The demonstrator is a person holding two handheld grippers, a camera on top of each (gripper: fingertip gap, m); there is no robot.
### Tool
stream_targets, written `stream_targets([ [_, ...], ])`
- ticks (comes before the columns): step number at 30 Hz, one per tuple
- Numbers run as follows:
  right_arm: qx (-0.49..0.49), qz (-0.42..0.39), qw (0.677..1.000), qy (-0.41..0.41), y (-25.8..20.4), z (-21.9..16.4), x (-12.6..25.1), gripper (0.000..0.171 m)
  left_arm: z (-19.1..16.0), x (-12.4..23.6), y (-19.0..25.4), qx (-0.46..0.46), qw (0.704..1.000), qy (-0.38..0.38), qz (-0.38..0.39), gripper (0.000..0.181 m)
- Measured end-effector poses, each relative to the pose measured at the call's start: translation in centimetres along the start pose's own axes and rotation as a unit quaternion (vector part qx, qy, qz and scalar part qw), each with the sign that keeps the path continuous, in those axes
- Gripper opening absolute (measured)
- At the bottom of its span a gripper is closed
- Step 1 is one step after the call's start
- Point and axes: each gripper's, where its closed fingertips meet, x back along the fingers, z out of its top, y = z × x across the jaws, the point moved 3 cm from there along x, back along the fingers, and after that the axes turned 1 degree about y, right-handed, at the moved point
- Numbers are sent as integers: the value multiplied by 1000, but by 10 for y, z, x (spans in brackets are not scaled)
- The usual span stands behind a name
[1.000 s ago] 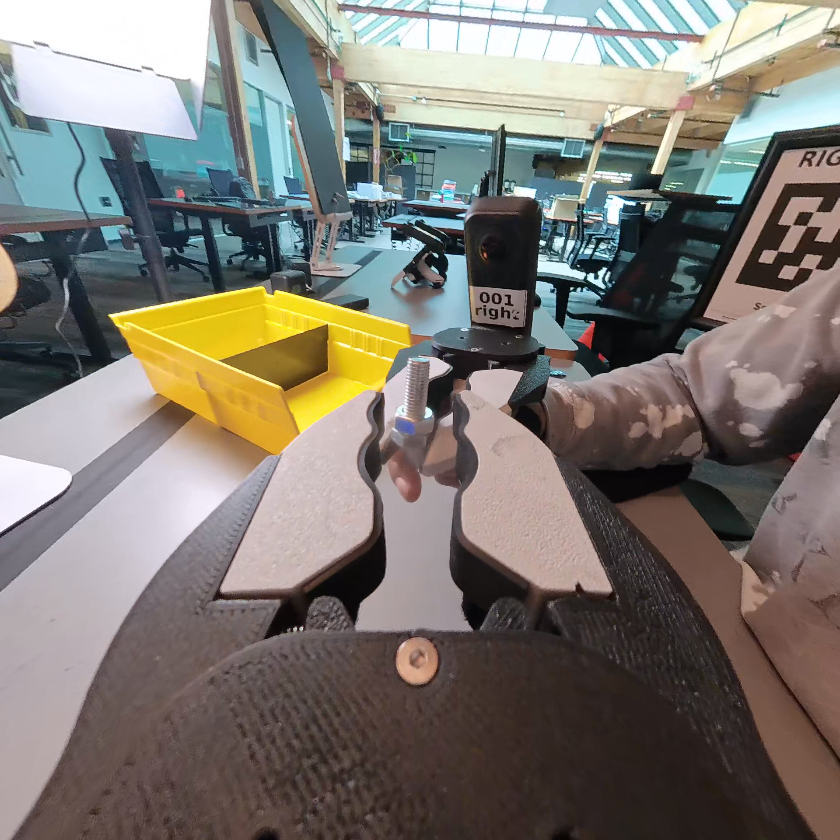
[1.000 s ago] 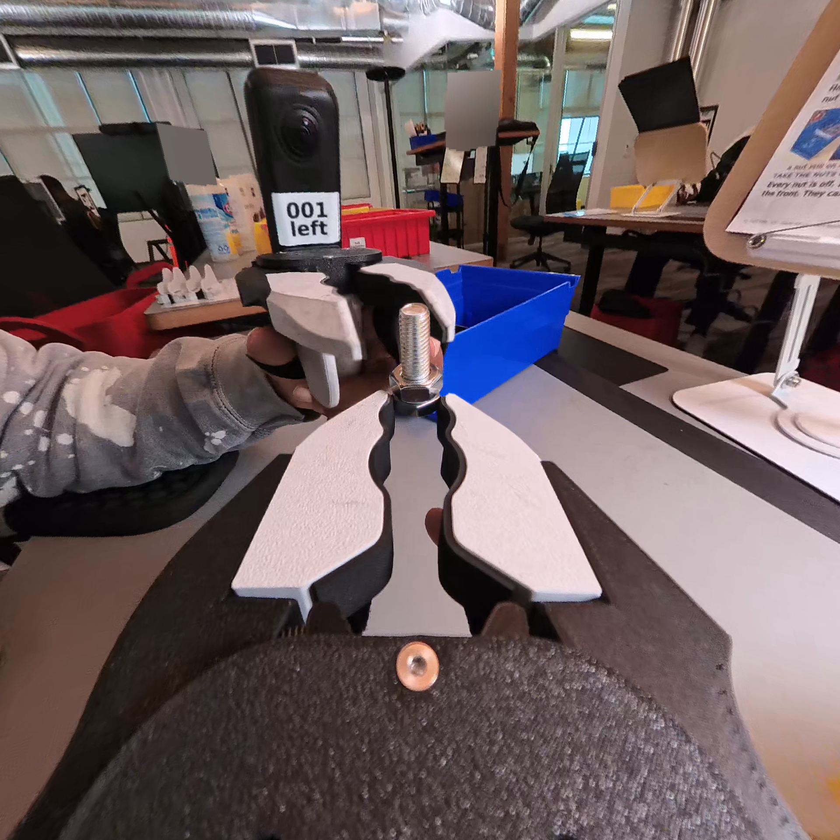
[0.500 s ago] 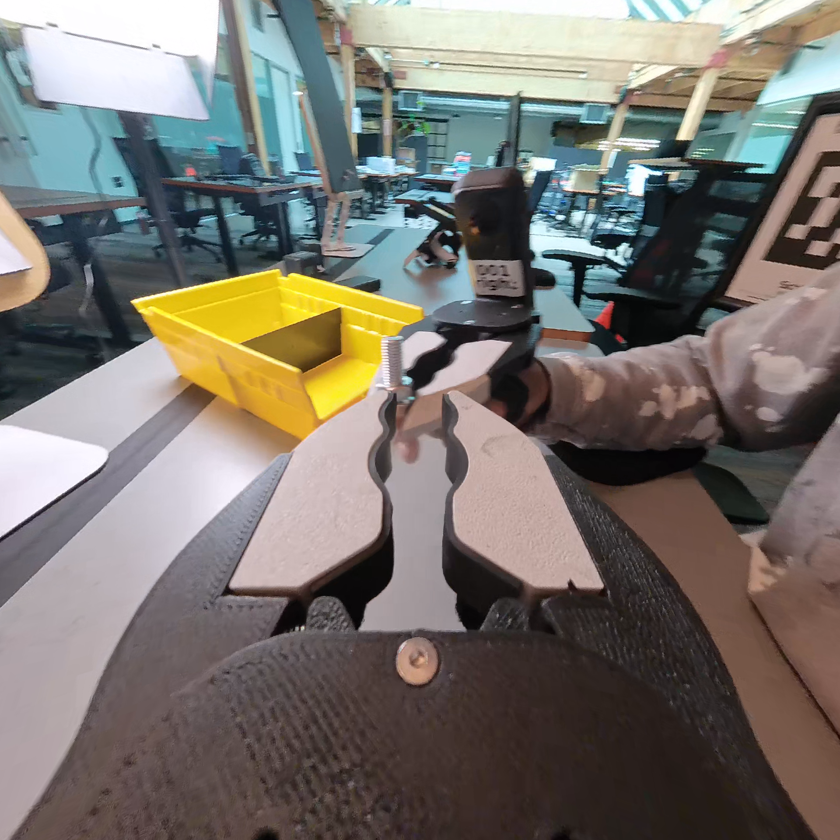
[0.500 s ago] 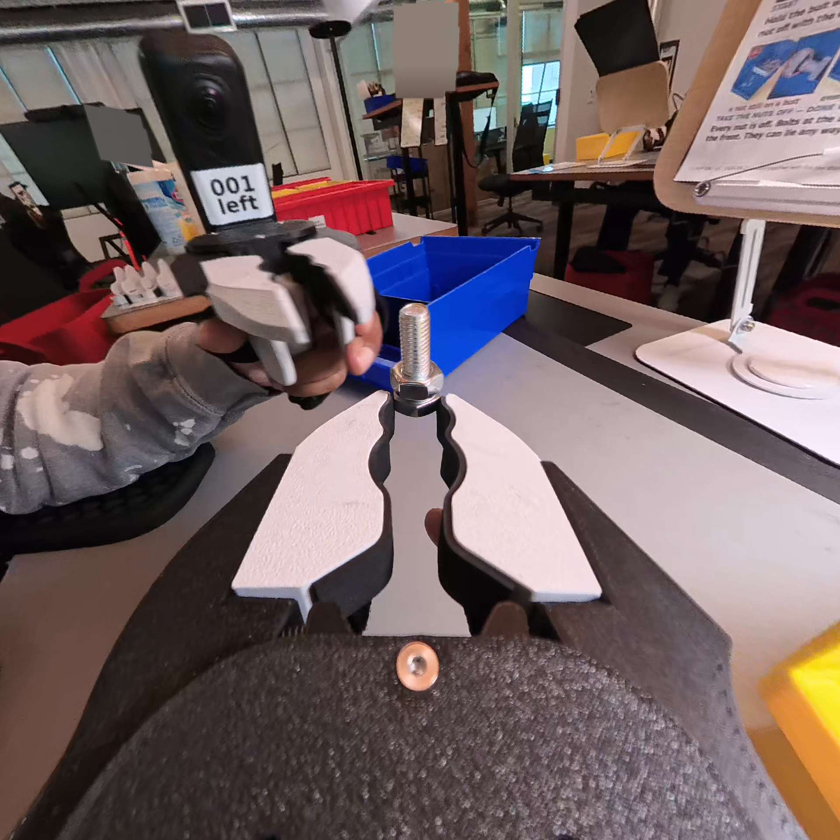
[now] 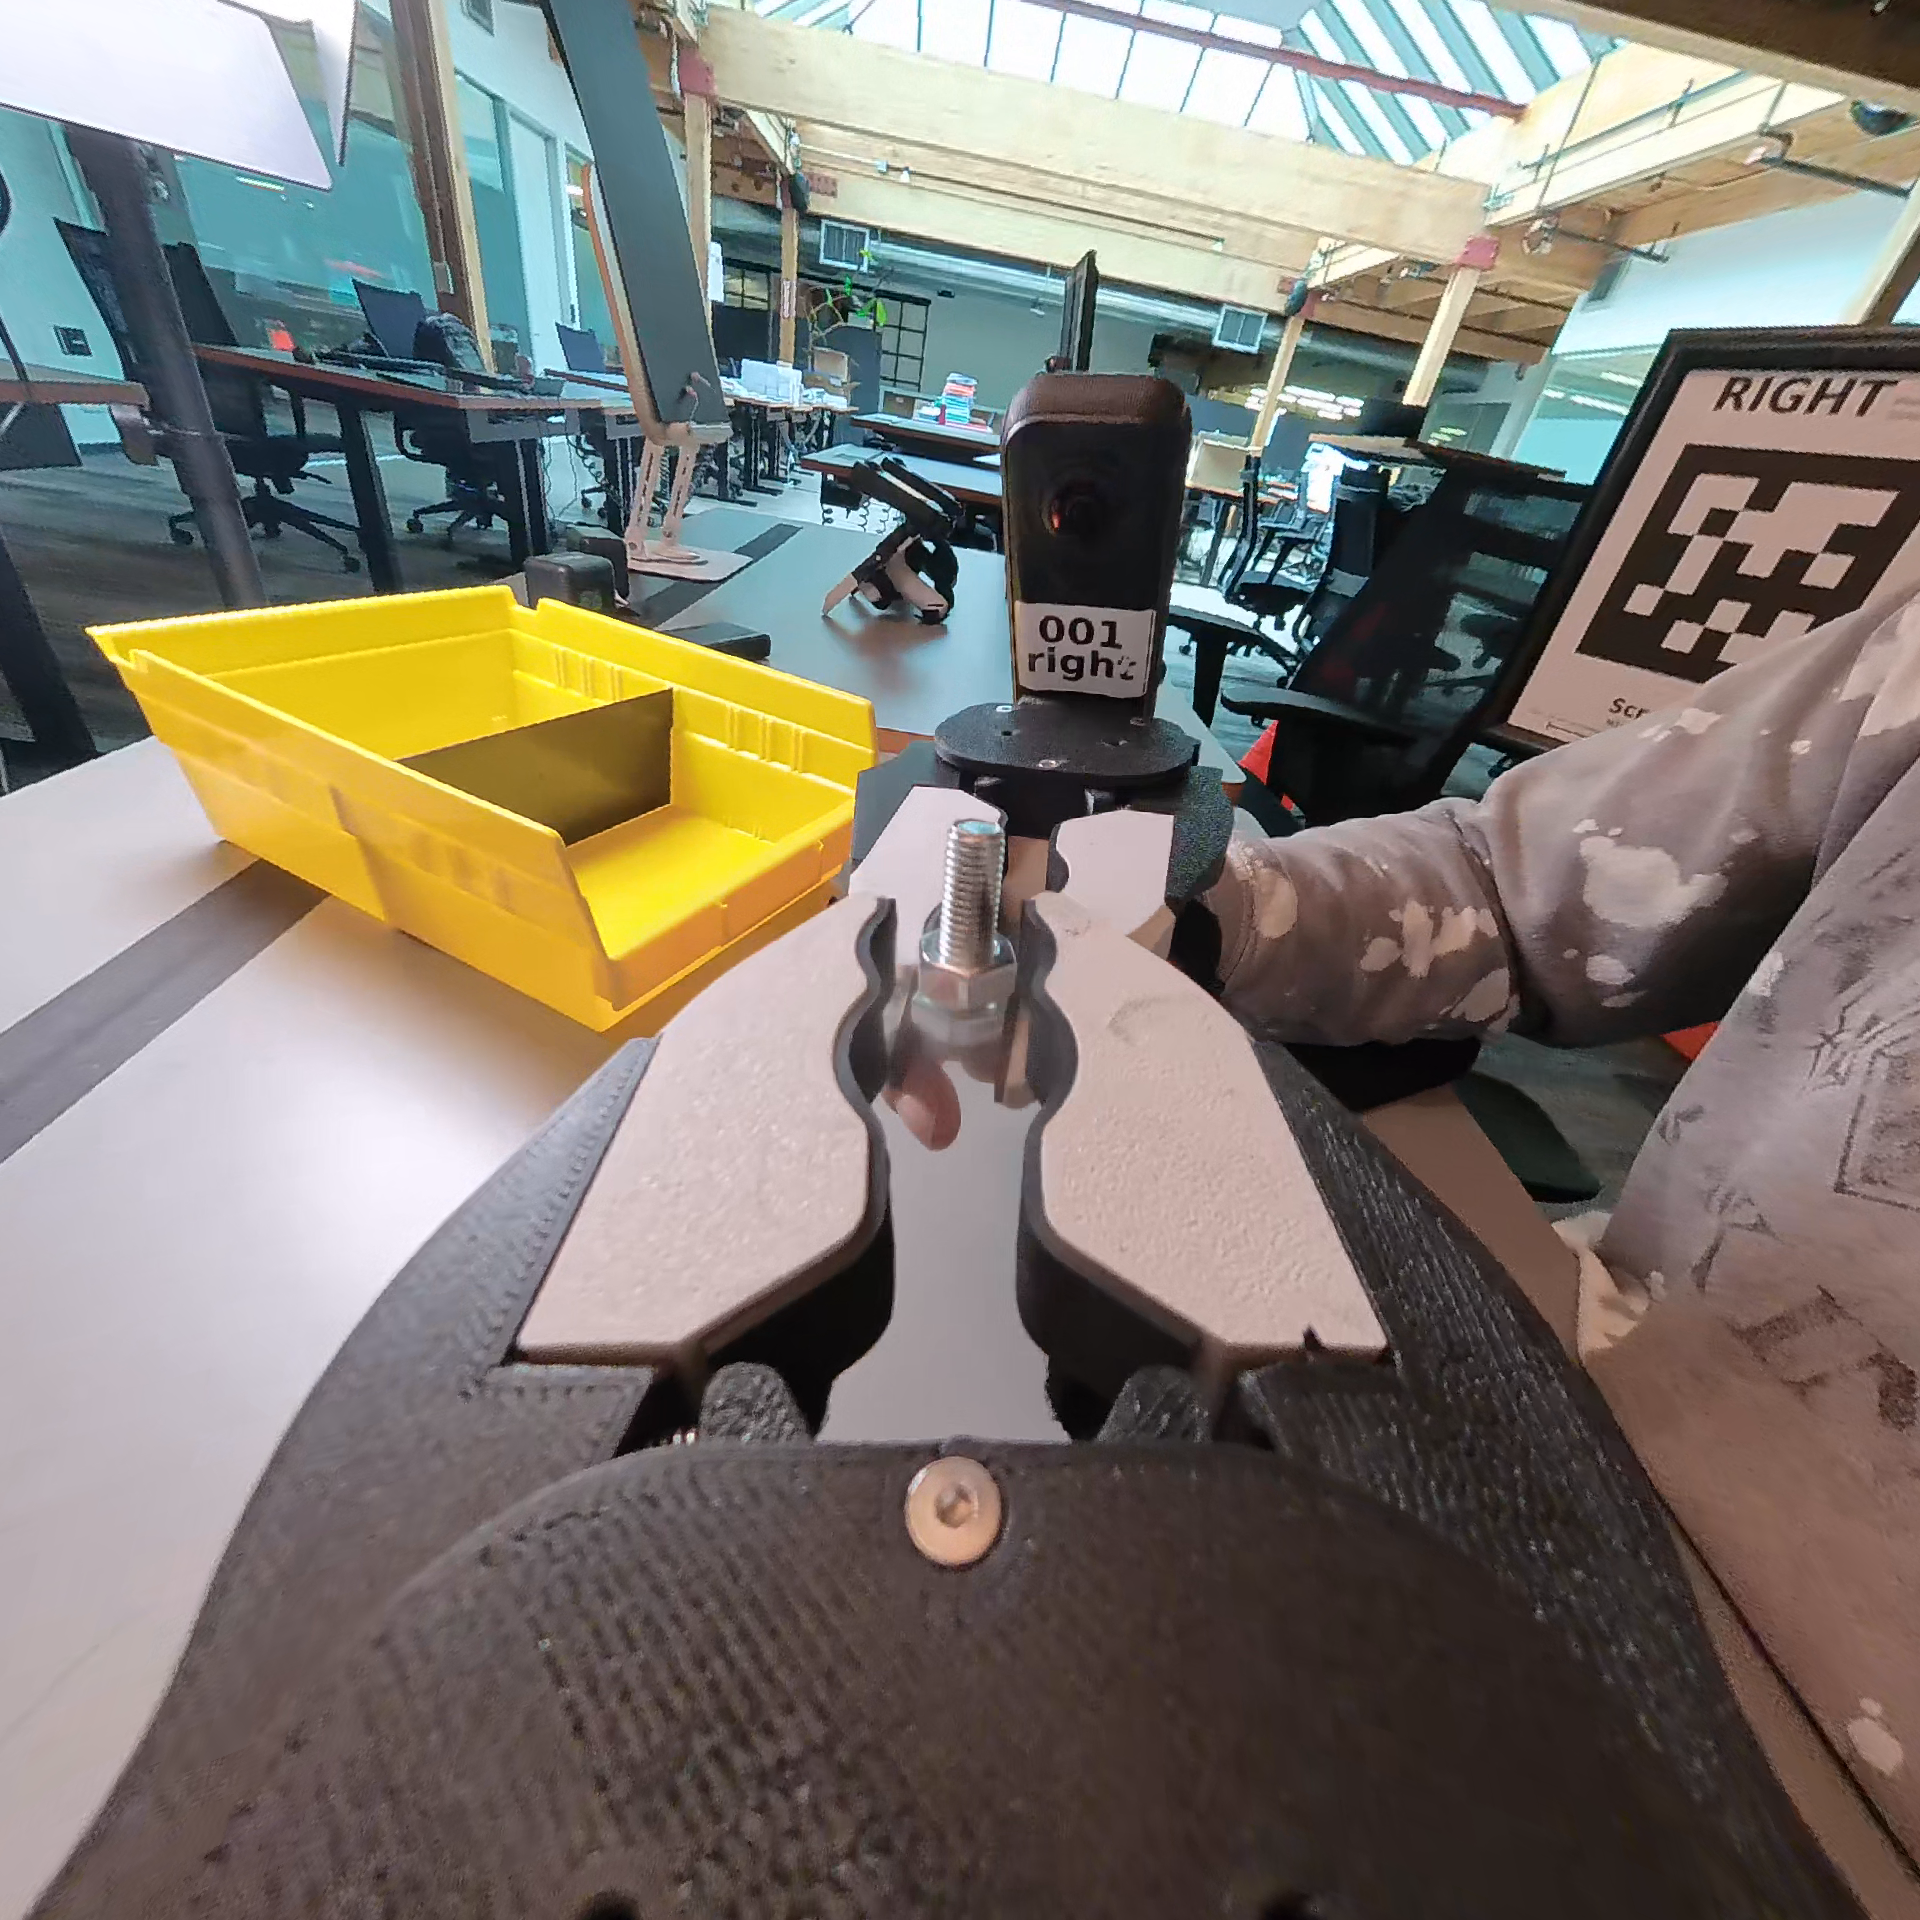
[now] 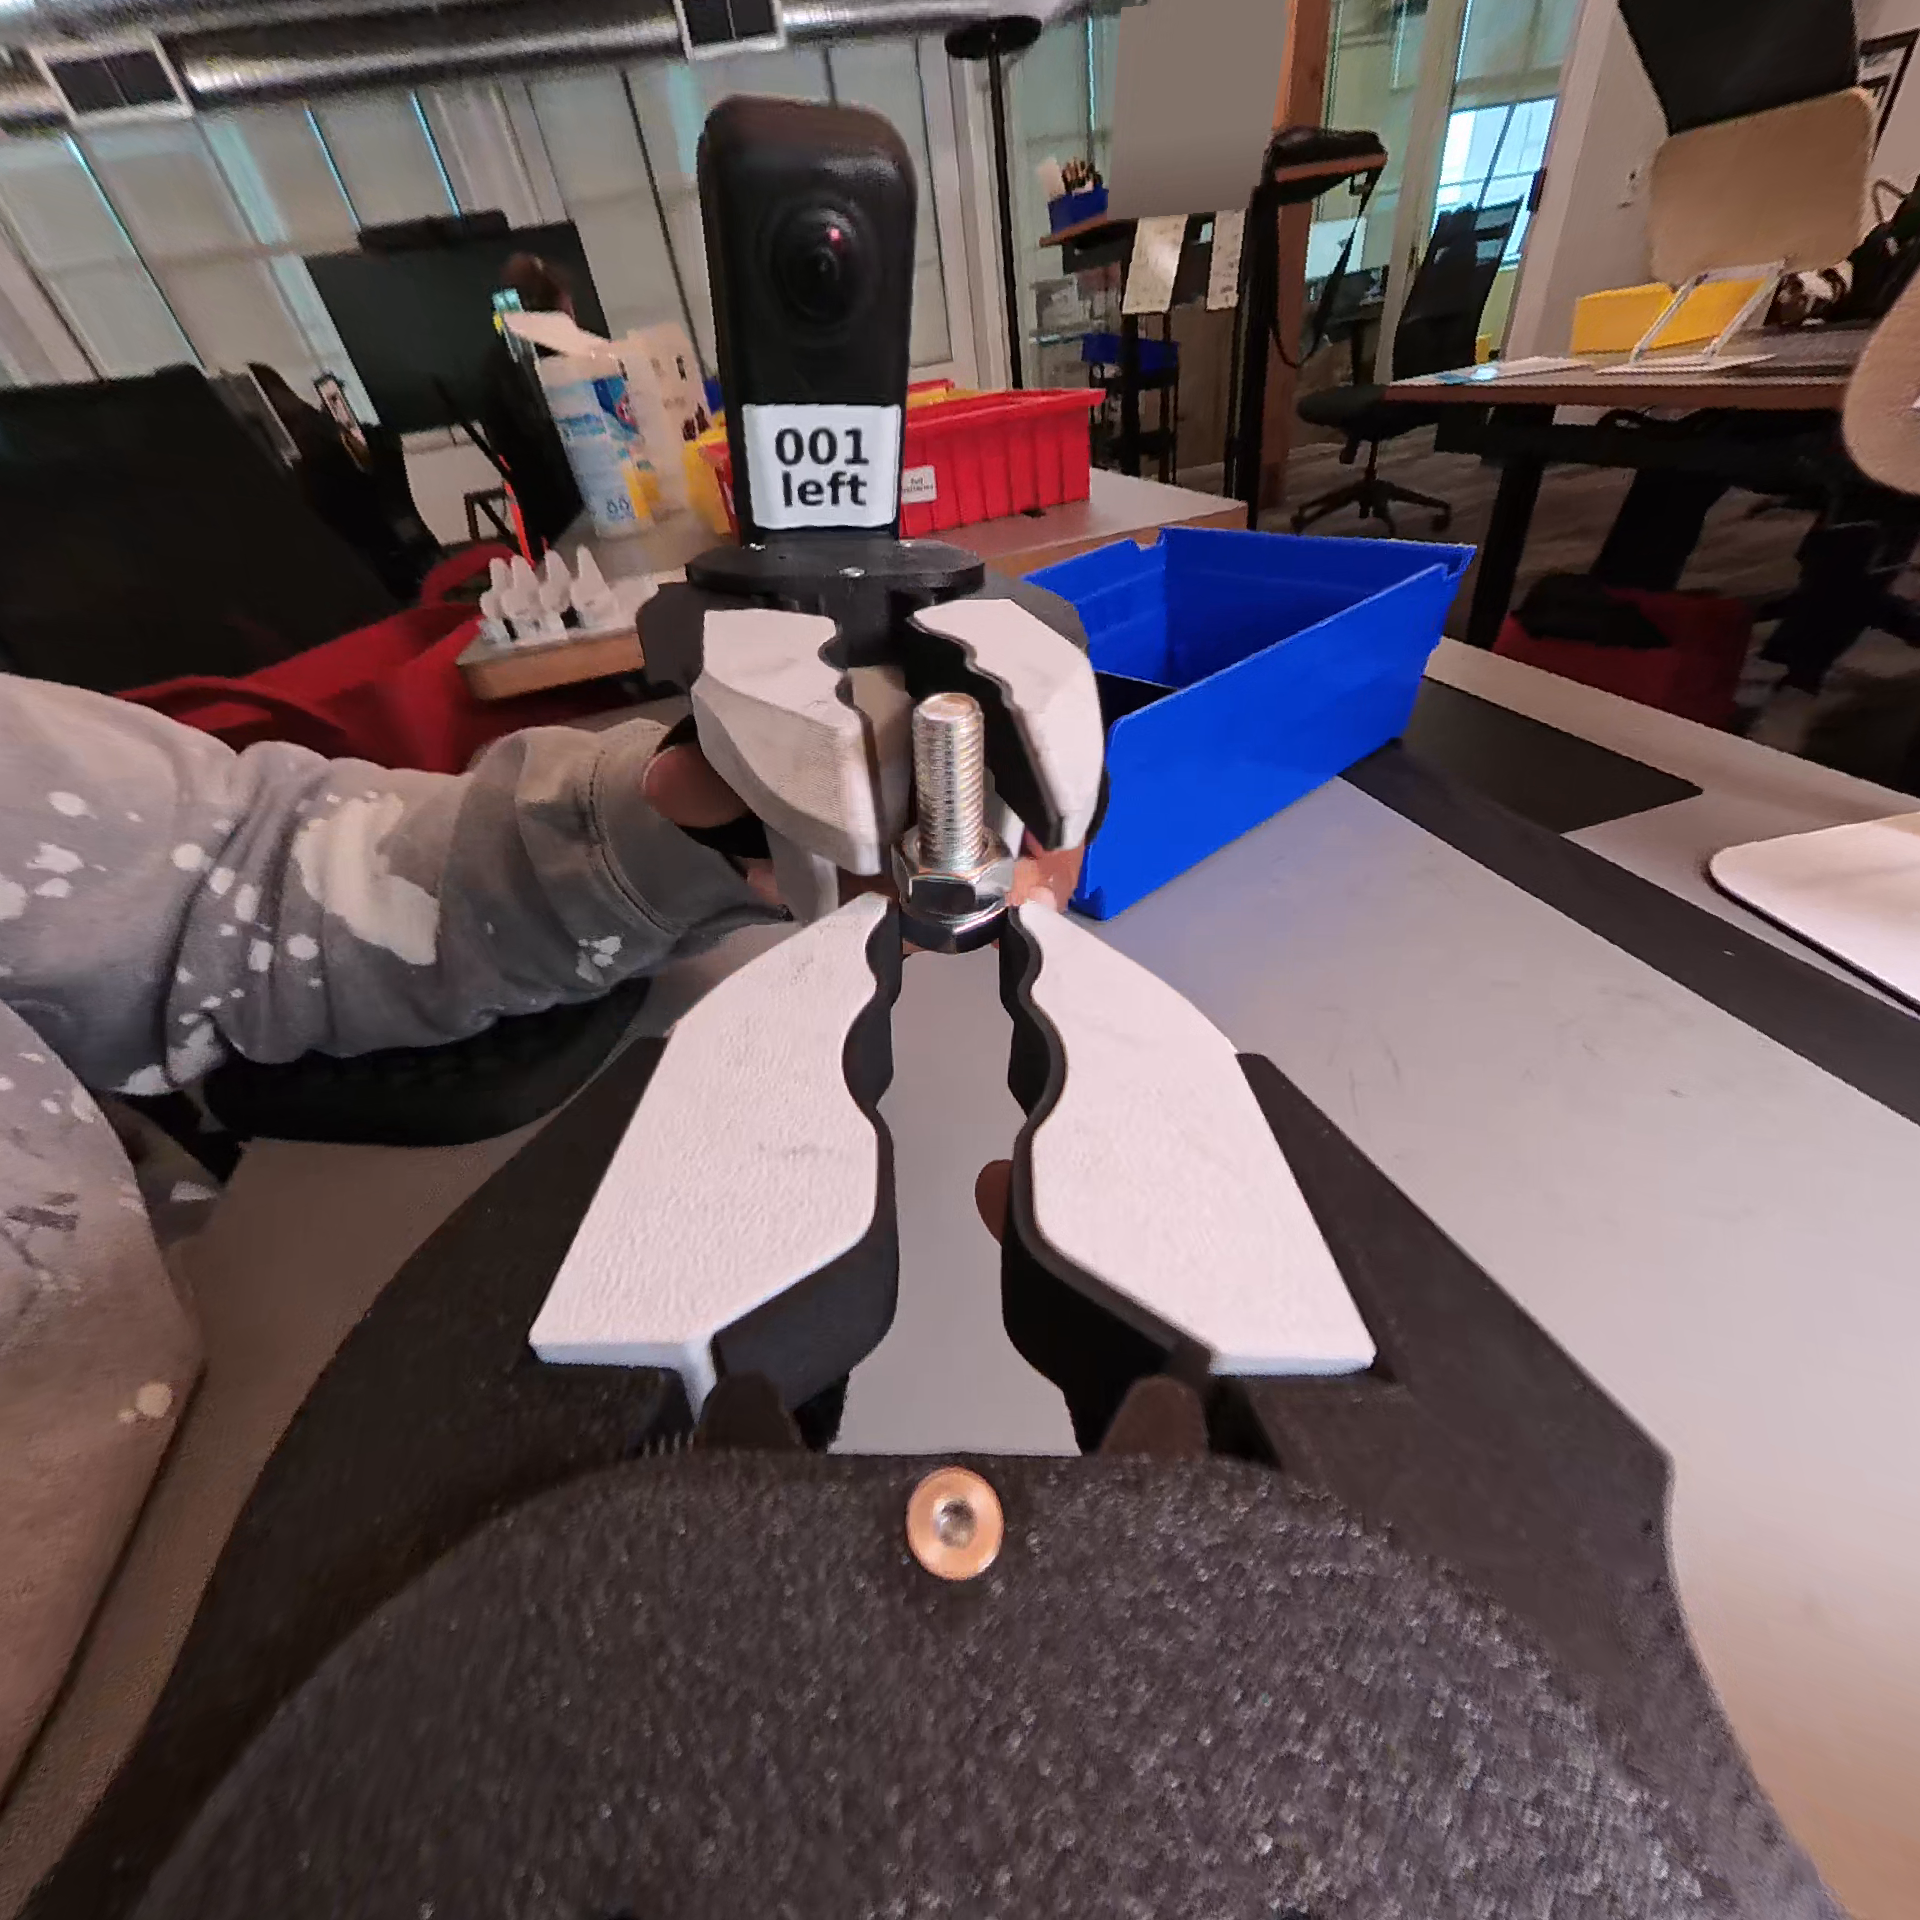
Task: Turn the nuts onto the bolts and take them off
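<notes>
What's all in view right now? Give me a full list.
bolt: 1, silver, upright between both tools
nut: 1, silver, low on the bolt
yellow bin: 1, black divider inside, on the table's left
blue bin: 1, on the table behind the bolt
table: 1, grey with dark stripe
marker board: 1, black and white, far right
sleeve: 1, grey speckled
left tool: closed around the nut
right tool: gripping the bolt's head

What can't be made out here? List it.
- Left wrist view: the rear compartment floor of the yellow plastic bin, hidden behind its black divider.
- Both views: whether the left gripper touches the silver hex nut; the contact is too small to see.
- Right wrist view: the floor of the blue plastic bin, hidden behind its wall.
</notes>
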Motion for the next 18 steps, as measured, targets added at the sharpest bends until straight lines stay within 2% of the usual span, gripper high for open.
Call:
stream_targets([
  [2, 7, -3, 1000, -8, -2, -3, -3, 18, -2, -2, 1, -15, 1000, -8, 5, 11],
  [5, 3, -25, 1000, -13, 5, -4, -2, 18, -4, -3, -5, -34, 998, -24, 42, 10],
  [7, 3, -26, 999, -20, 9, -2, 2, 30, -5, -1, -13, -43, 995, -38, 76, 10],
  [9, -2, -24, 1000, -14, 14, 5, 11, 35, -10, 1, -19, -54, 992, -63, 98, 10],
  [12, -11, -36, 999, 26, 20, 21, 25, 28, -22, -3, -21, -89, 983, -112, 114, 10],
  [15, -5, -37, 999, -7, 19, 12, 21, 25, -30, -12, -15, -102, 980, -130, 108, 10],
  [17, 1, -34, 999, -31, 17, 3, 16, 10, -34, -14, -15, -109, 977, -143, 112, 10],
  [18, -2, -38, 999, -36, 18, 2, 15, 10, -34, -14, -16, -114, 976, -145, 115, 10],
])
